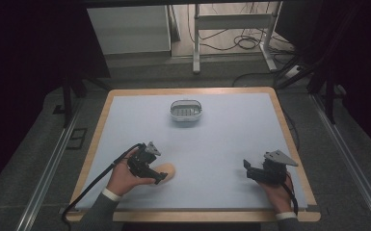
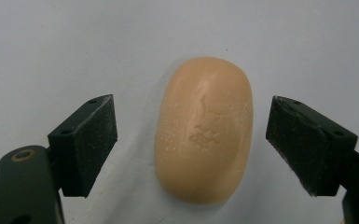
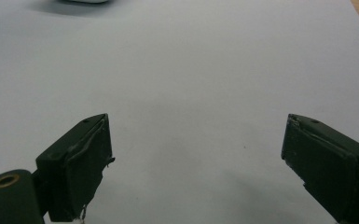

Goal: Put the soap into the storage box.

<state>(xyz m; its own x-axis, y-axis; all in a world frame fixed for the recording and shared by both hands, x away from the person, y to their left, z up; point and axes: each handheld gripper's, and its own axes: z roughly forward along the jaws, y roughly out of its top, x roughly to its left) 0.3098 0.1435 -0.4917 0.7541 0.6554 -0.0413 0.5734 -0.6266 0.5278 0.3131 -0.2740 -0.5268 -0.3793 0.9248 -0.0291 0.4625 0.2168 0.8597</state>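
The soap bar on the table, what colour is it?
Peach-orange; the soap bar shows best in the left gripper view.

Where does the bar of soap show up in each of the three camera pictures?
High view: the soap lies near the table's front left, just beside the left gripper.
Left gripper view: the soap is at the centre, between the open jaws, untouched.
Right gripper view: not in this picture.
Shared landmark: the pale table surface runs through all three.

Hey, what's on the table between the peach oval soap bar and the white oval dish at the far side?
Nothing: in the high view, bare pale tabletop separates the peach oval soap bar from the white oval dish.
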